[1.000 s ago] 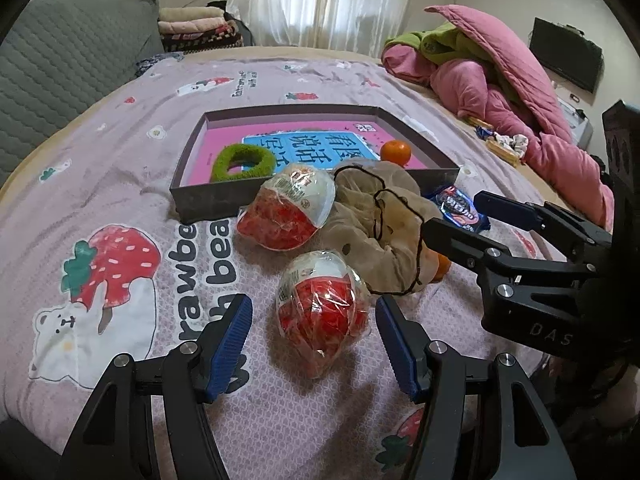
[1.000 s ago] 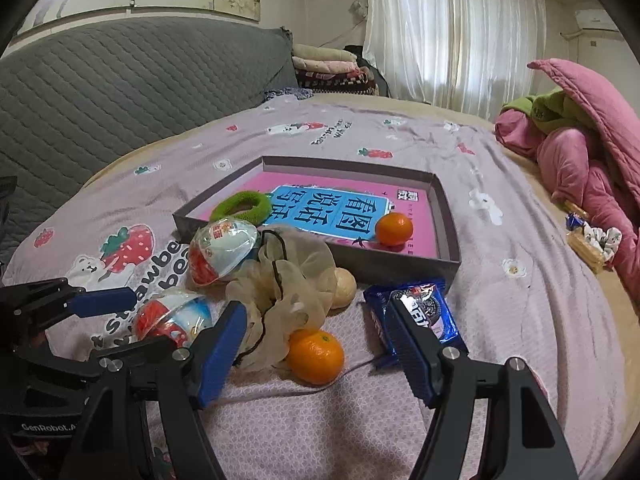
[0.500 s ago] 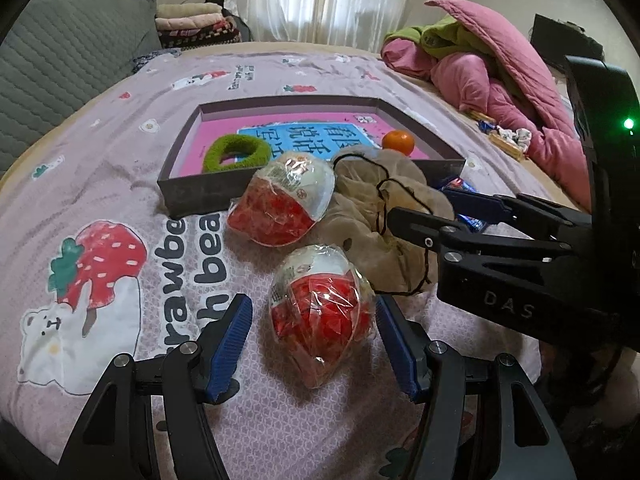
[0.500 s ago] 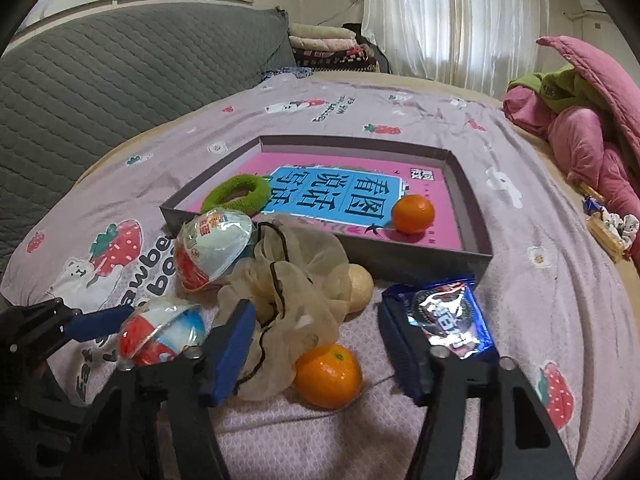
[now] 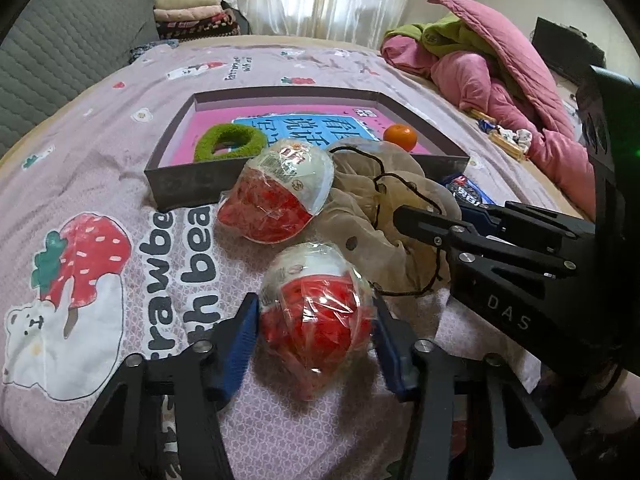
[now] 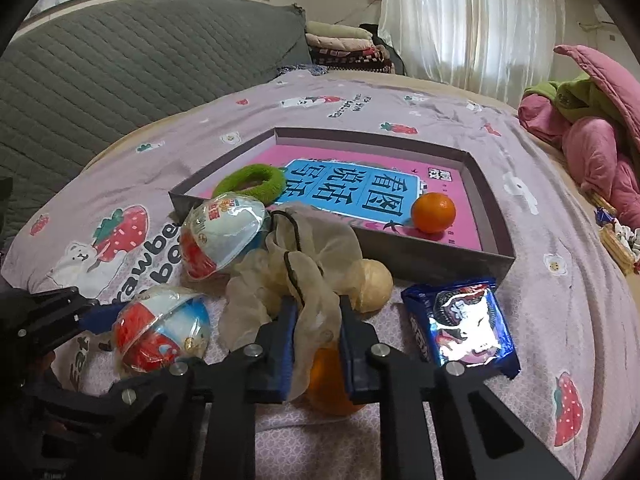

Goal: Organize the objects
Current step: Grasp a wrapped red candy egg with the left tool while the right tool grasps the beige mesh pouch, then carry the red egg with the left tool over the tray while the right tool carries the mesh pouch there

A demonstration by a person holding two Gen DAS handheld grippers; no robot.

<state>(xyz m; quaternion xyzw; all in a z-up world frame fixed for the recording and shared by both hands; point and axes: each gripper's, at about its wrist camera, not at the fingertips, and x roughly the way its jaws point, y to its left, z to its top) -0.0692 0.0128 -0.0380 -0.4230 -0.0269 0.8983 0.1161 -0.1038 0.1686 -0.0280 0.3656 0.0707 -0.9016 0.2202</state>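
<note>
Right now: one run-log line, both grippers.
left gripper: closing around wrapped toy egg | right gripper: shut on beige mesh pouch | tray: tangerine, green ring

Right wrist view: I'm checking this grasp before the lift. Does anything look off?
Yes. The right gripper is shut on the sheer beige pouch, whose fabric is bunched between the pads, while the orange beneath them lies loose on the bedspread.

The bed [image 6: 520, 152], covered by a lilac strawberry-print sheet, carries a shallow grey tray [image 6: 424, 258], two wrapped toy eggs [image 5: 280, 196], a beige mesh pouch [image 6: 308, 256], a blue biscuit packet [image 6: 464, 324], and a heap of pink bedding [image 5: 500, 76].
</note>
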